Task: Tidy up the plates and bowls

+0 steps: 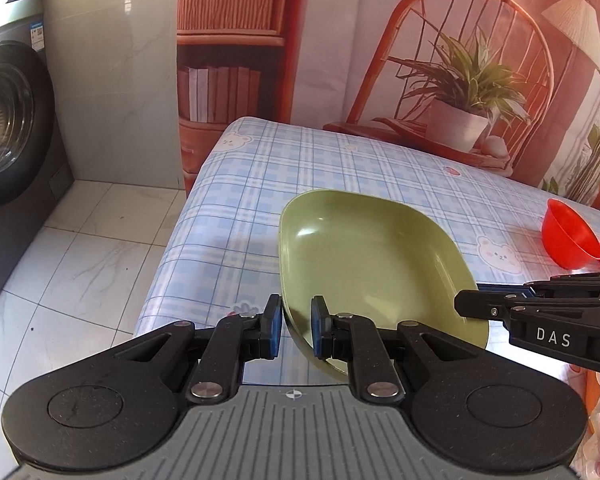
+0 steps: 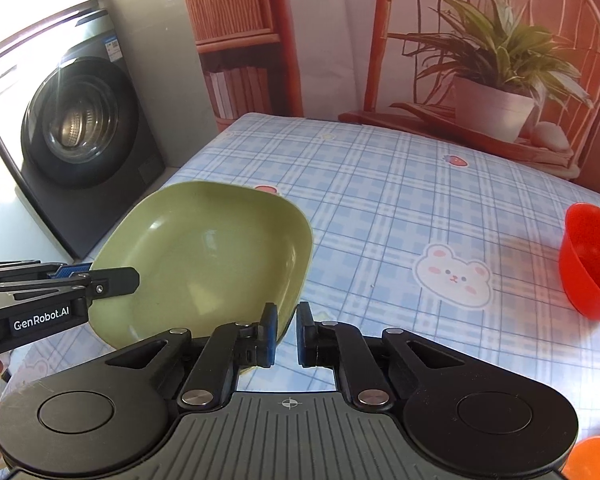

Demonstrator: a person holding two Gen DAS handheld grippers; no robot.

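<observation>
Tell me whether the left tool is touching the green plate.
Touching. In the left wrist view the left tool has both pads pinching the rim of the green plate.

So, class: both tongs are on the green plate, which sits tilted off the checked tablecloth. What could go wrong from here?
1. The left tongs and right tongs each pinch only the thin rim of the green plate; pulling apart could make it slip and drop.
2. The plate sits near the table's edge, above tiled floor.
3. Swinging it right could knock the red bowl.
</observation>
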